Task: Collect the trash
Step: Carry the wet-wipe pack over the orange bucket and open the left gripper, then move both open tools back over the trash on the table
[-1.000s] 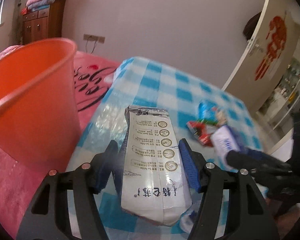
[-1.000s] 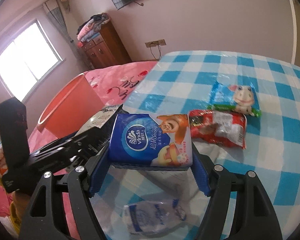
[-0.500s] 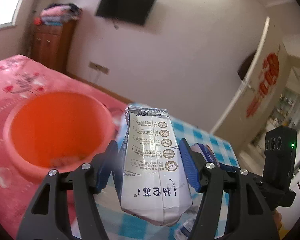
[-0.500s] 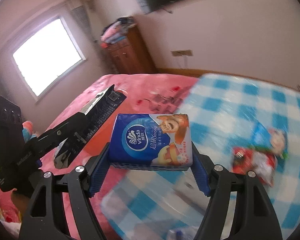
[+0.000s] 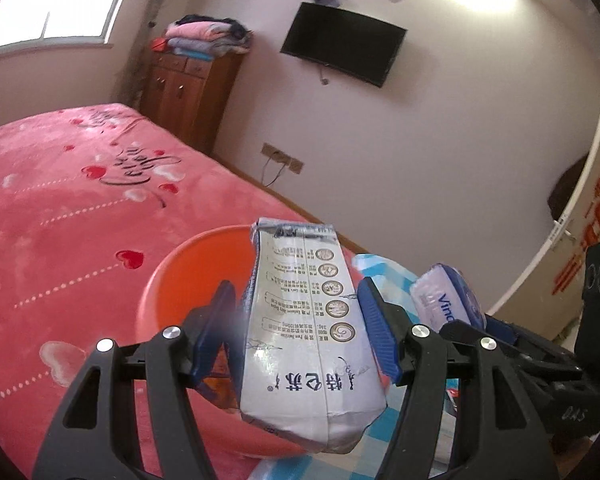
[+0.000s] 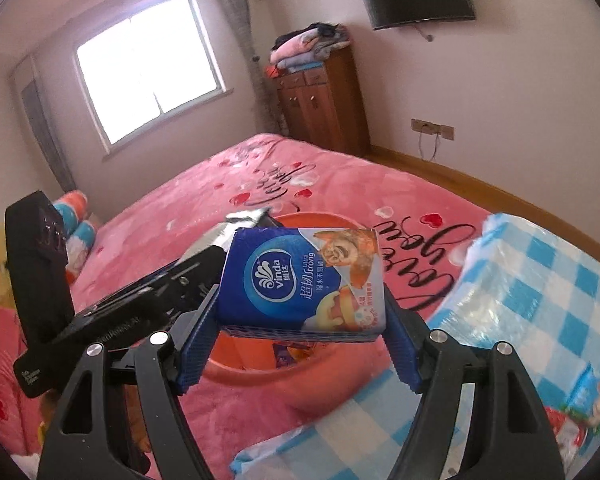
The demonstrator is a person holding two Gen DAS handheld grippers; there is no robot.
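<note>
- My left gripper (image 5: 300,332) jaws squeeze a white snack bag (image 5: 308,328) over the orange bucket (image 5: 168,280).
- My right gripper (image 6: 300,336) jaws are opening, tissue pack (image 6: 300,280) between them.

One orange basin (image 6: 260,364), one white packet (image 5: 312,328), one blue tissue pack (image 6: 304,280), two more wrappers (image 6: 580,412) on the checked cloth (partly cut off), one television (image 5: 342,44), one cabinet (image 6: 324,104), one window (image 6: 148,64).

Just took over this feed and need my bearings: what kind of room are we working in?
A bedroom, most likely. A bed with a pink heart-print blanket fills the middle, a wooden cabinet topped with folded bedding stands by the window, and a TV hangs on the wall.
</note>
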